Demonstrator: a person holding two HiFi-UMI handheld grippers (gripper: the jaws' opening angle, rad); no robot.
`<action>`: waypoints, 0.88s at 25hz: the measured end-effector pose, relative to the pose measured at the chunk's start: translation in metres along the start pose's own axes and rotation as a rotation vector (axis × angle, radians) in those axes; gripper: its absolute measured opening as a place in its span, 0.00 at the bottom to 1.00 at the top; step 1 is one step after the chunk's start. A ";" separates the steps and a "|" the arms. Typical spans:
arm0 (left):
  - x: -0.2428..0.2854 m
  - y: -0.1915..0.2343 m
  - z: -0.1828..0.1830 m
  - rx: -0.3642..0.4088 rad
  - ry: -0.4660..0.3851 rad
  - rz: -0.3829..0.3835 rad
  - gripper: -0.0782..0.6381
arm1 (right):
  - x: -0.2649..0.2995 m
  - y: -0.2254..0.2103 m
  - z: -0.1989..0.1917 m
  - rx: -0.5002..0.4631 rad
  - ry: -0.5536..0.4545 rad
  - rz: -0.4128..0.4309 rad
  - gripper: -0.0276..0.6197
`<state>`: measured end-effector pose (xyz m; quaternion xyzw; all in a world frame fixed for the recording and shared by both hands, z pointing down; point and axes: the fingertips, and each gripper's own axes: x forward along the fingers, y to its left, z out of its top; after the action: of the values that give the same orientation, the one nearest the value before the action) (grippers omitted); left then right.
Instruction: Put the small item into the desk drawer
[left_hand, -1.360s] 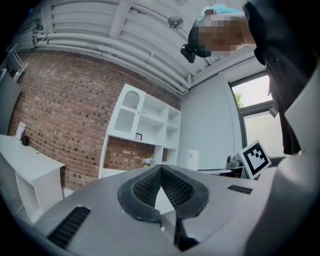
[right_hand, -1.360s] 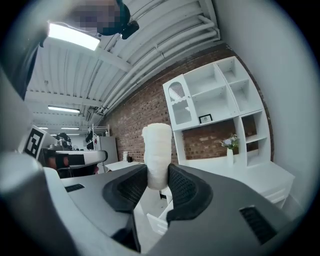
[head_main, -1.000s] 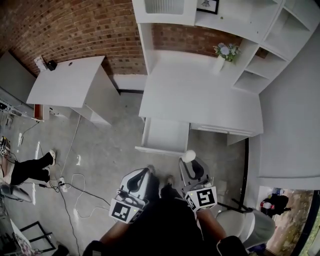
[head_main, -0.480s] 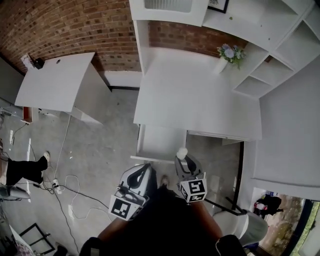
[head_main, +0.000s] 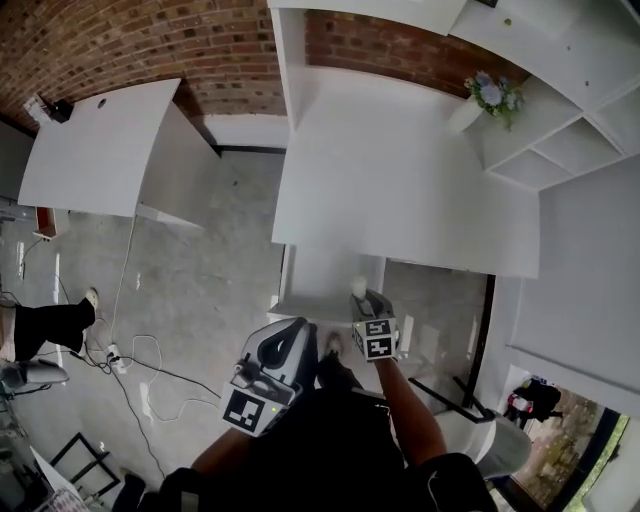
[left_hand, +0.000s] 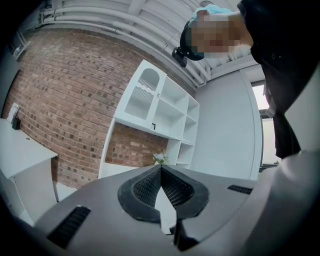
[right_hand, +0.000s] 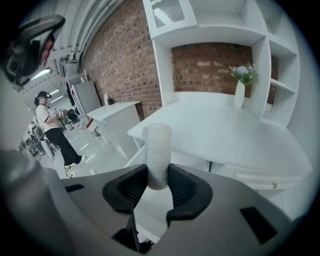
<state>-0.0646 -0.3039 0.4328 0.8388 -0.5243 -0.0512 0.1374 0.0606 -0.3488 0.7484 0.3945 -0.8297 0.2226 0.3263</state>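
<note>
The small item is a short white cylinder, and my right gripper is shut on it. It hangs just over the front edge of the open white desk drawer. In the right gripper view the cylinder stands upright between the black pads, with the drawer and the white desk ahead. My left gripper is held back near my body, left of the right one. Its jaws are shut with nothing between them.
The white desk carries a vase of flowers at its far right, with white shelves above. A small white table stands to the left. Cables and a person's leg lie on the grey floor.
My right gripper has moved forward with the white cylinder, from short of the drawer to over its front edge. I have come closer to the desk. The left gripper has stayed back.
</note>
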 end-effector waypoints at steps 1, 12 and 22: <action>0.005 0.005 -0.001 0.002 0.002 -0.001 0.14 | 0.015 -0.005 -0.007 0.001 0.023 -0.002 0.26; 0.043 0.060 -0.031 -0.054 0.066 0.019 0.14 | 0.130 -0.026 -0.079 0.081 0.240 -0.010 0.26; 0.072 0.090 -0.057 -0.094 0.099 0.023 0.14 | 0.200 -0.038 -0.118 0.183 0.408 0.005 0.26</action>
<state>-0.0970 -0.3953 0.5168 0.8268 -0.5236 -0.0327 0.2029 0.0388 -0.3990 0.9776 0.3673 -0.7238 0.3730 0.4496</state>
